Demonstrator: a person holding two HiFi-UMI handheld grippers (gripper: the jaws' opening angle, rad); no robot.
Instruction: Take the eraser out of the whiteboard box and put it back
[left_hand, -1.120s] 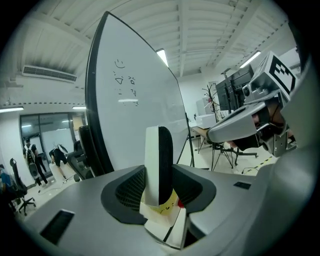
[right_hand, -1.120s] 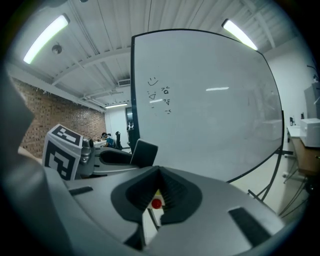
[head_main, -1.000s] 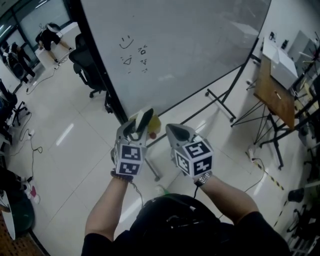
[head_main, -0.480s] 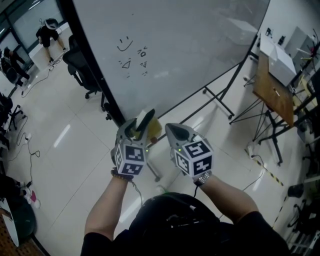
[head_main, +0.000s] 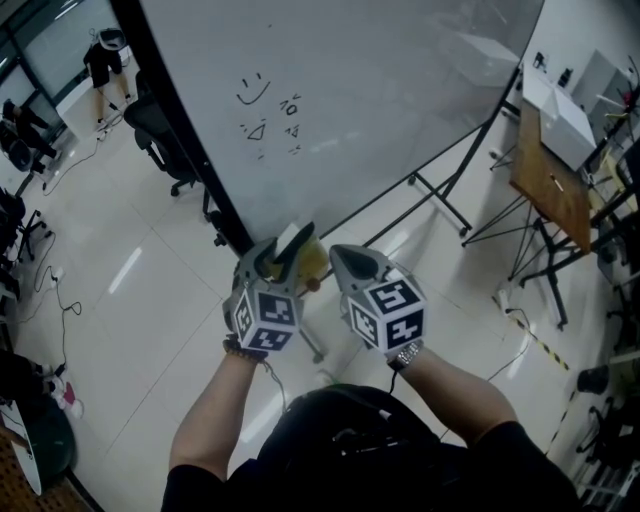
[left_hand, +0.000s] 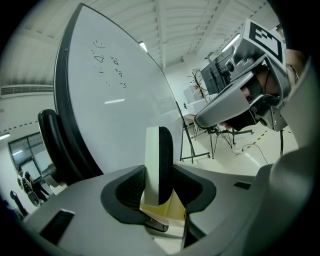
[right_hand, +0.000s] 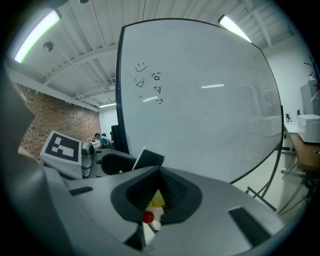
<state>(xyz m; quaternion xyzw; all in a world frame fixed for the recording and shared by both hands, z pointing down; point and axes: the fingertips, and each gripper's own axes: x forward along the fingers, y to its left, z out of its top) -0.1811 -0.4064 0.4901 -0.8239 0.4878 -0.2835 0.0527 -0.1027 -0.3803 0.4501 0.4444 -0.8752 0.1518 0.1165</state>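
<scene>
Left claw (left_hand: 159, 176) grips eraser (left_hand: 158, 152) (right claw (right_hand: 159, 172) closed).

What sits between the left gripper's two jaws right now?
A white-backed, black-felt whiteboard eraser, standing on edge and clamped by the left gripper. The left gripper view shows it most clearly.

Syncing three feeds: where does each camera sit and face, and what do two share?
Head view: on the person's head, steeply down over both forearms at the left gripper and right gripper.
Left gripper view: on the left gripper, along its jaws clamping the eraser, toward the whiteboard; right gripper upper right.
Right gripper view: on the right gripper, along its shut jaws, toward the whiteboard.
Shared: all show the whiteboard's scribbles.
</scene>
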